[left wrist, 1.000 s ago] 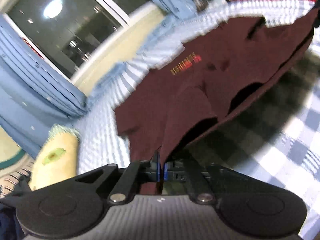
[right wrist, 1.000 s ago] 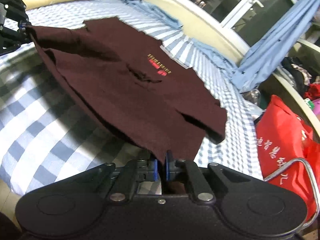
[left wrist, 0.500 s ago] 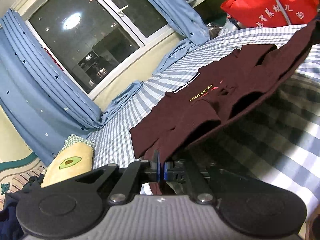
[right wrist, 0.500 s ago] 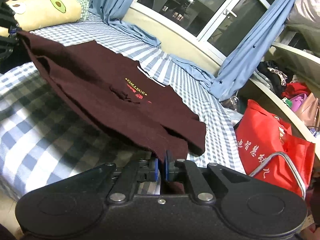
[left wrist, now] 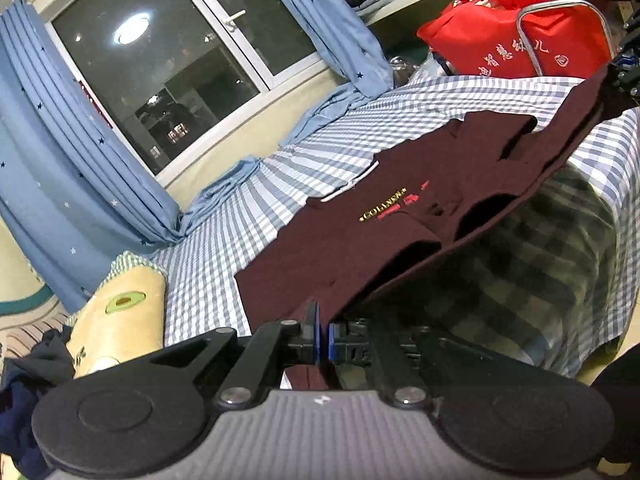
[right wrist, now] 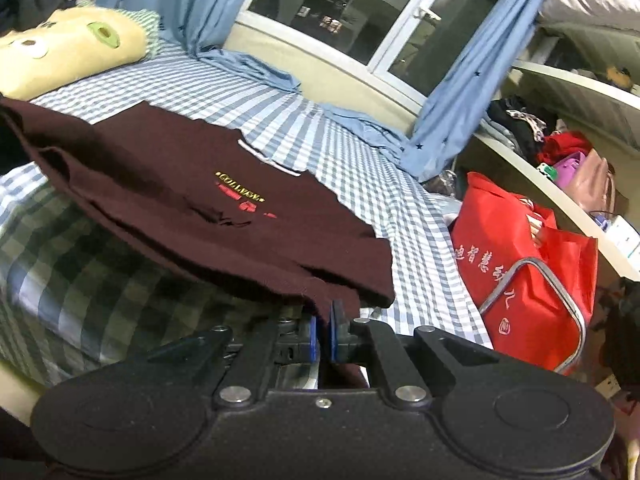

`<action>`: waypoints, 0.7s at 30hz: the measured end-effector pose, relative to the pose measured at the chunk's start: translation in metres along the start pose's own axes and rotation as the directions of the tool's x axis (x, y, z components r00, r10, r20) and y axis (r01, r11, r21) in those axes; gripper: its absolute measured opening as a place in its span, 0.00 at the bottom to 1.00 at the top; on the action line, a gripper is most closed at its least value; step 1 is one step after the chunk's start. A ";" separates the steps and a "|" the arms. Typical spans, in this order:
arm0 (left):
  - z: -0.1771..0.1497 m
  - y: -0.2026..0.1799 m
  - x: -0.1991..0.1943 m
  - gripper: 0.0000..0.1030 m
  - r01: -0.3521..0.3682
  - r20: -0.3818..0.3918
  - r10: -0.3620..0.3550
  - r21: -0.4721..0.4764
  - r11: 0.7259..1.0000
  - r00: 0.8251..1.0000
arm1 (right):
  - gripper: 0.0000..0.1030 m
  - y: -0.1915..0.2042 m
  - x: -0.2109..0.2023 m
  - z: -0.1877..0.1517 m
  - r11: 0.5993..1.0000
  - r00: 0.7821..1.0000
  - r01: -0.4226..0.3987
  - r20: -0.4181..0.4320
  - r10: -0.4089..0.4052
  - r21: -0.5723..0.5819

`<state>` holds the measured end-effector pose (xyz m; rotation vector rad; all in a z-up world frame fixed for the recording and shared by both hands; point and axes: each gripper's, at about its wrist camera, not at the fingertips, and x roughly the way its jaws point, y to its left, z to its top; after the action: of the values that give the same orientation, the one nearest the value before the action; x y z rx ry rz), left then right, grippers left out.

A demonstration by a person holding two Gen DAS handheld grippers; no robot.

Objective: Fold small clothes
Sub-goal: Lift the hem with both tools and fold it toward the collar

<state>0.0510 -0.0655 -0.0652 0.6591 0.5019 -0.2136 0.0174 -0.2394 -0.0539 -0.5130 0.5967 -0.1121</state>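
A small maroon T-shirt (left wrist: pixel 360 248) with gold and red chest print hangs stretched above the blue-checked bed (left wrist: pixel 248 216). My left gripper (left wrist: pixel 323 340) is shut on one corner of its near hem. My right gripper (right wrist: pixel 323 338) is shut on the other hem corner of the same T-shirt (right wrist: pixel 168 184). The hem runs taut between the two grippers, lifted off the sheet and casting a dark shadow. The collar end still rests on the bed (right wrist: pixel 352 160). In the left wrist view the right gripper (left wrist: pixel 626 68) shows at the far right edge.
A red bag (right wrist: pixel 528 256) with a metal frame stands off the bed's right end, below a shelf of clutter. A yellow avocado pillow (right wrist: pixel 68 52) lies at the left end. Blue curtains (left wrist: pixel 52 168) and a dark window run along the far side.
Both grippers have risen and pulled back toward the near edge with the hem. The shirt now hangs flatter and more stretched, and more of the window and room shows.
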 end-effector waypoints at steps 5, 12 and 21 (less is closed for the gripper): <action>0.030 0.023 0.018 0.02 -0.001 0.034 0.002 -0.029 1.000 0.999 | 0.05 -0.008 0.017 0.020 0.999 0.999 0.023 0.041 -0.024 0.031; 0.093 0.056 0.072 0.03 -0.046 0.090 0.046 -0.002 0.999 0.995 | 0.05 -0.042 0.076 0.077 0.996 0.988 0.058 0.137 -0.067 0.068; 0.175 0.108 0.205 0.03 -0.019 0.017 0.019 -0.024 1.000 1.000 | 0.05 -0.077 0.207 0.166 0.999 0.977 0.029 0.211 -0.034 0.028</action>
<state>0.3305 -0.0992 0.0065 0.6377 0.4813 -0.1950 0.2856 -0.2863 -0.0040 -0.5030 0.3789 -0.0933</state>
